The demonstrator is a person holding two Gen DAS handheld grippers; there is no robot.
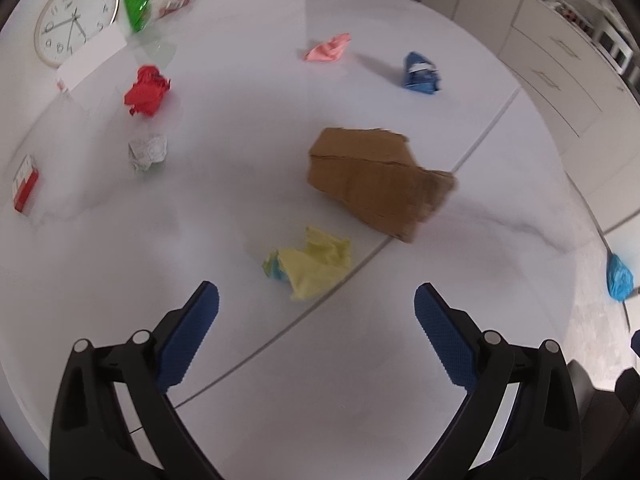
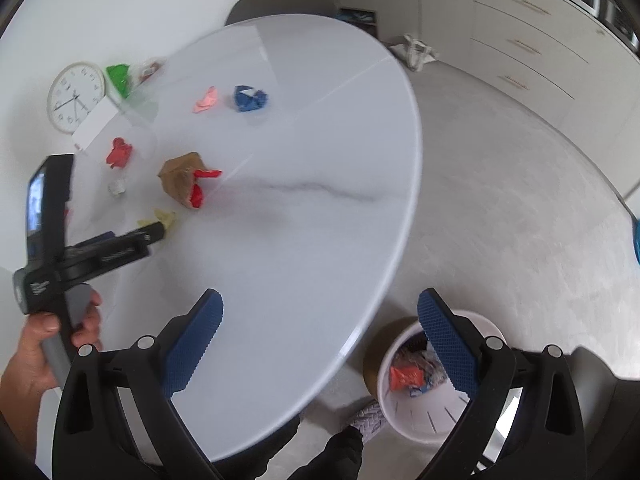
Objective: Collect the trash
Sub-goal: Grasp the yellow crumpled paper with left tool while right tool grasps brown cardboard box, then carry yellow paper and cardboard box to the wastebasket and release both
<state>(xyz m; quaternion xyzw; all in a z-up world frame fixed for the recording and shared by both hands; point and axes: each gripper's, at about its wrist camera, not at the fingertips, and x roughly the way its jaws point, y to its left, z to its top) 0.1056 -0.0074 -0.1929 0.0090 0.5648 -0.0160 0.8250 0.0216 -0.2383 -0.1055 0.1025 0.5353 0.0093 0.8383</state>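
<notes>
Only readable marks: hour numerals 1–12 on wall clock; its small dial print seems too blurred.

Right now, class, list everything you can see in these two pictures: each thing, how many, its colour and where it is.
Table: one, white, round.
Yellow paper: one, crumpled, nearest the left gripper.
Cardboard: one, brown, table middle.
Red paper: one, crumpled, left side.
Grey paper: one, below the red paper.
Pink paper: one, far side.
Blue paper: one, far side.
Green wrapper: one, beside the clock.
Clock: one, white, far left.
Bin: one, white, on the floor, trash inside.
Left gripper: open.
Right gripper: open.
</notes>
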